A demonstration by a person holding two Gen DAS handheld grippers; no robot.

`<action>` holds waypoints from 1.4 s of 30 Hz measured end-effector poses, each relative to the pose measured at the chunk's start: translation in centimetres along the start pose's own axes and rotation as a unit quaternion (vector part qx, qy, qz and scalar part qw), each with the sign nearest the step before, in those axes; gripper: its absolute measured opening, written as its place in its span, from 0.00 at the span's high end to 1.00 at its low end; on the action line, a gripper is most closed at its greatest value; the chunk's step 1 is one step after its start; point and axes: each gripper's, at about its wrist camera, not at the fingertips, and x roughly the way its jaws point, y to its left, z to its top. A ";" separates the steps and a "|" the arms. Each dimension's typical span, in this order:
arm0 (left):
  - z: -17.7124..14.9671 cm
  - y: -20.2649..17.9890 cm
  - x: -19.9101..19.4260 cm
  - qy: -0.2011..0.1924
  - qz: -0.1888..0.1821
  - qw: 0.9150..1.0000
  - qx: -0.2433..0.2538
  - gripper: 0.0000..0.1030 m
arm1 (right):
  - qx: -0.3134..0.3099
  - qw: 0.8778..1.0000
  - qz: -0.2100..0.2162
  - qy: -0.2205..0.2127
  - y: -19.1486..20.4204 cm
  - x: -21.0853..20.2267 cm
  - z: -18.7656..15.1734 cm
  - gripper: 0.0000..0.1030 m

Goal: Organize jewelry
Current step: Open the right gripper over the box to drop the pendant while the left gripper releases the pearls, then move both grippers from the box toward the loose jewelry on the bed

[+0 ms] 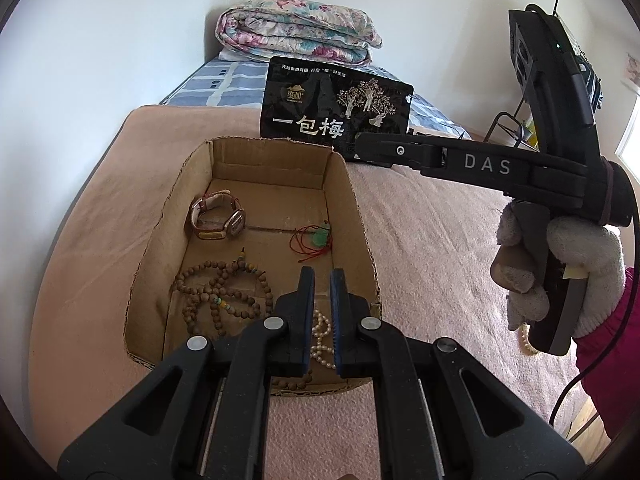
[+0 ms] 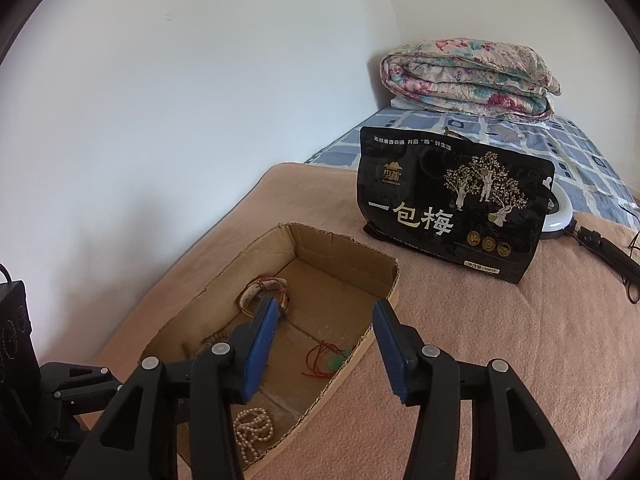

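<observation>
An open cardboard box point(image 1: 356, 216) point(image 2: 384, 280) sits on a pink blanket. In it lie a wristwatch point(image 1: 218, 216) point(image 2: 262, 290), a green pendant on red cord point(image 1: 318, 238) point(image 2: 326, 360), a brown bead string point(image 1: 224, 296) and a white pearl string point(image 1: 322, 338) point(image 2: 252, 430). My left gripper point(image 1: 322, 280) hovers over the box's near end above the pearls, jaws nearly closed with a narrow gap, nothing between them. My right gripper point(image 2: 326, 312) is open and empty over the box's right wall; it also shows in the left wrist view point(image 1: 360, 146).
A black snack bag point(image 1: 334, 104) point(image 2: 452, 208) stands behind the box. A folded floral quilt point(image 1: 298, 30) point(image 2: 472, 78) lies on a blue checked bed behind. A white ring light with a black handle point(image 2: 560, 216) lies right of the bag. A pale bracelet point(image 1: 527, 340) lies on the blanket.
</observation>
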 end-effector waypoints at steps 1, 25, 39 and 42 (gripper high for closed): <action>0.0 0.0 -0.1 0.000 0.000 1.000 0.000 0.95 | 0.000 1.000 -0.001 0.001 0.0 -0.1 -0.1 0.50; -0.1 -3.8 -5.5 -0.036 0.016 0.999 0.033 0.84 | 0.015 0.999 -0.022 -0.035 -0.6 -7.5 -1.2 0.32; -0.7 -7.4 -7.4 -0.054 0.005 0.996 0.071 0.48 | 0.050 0.995 -0.069 -0.053 -3.9 -12.9 -4.0 0.00; -0.8 -8.2 -7.3 -0.052 0.001 0.996 0.076 0.48 | 0.055 0.993 -0.083 -0.056 -5.1 -14.3 -5.0 0.00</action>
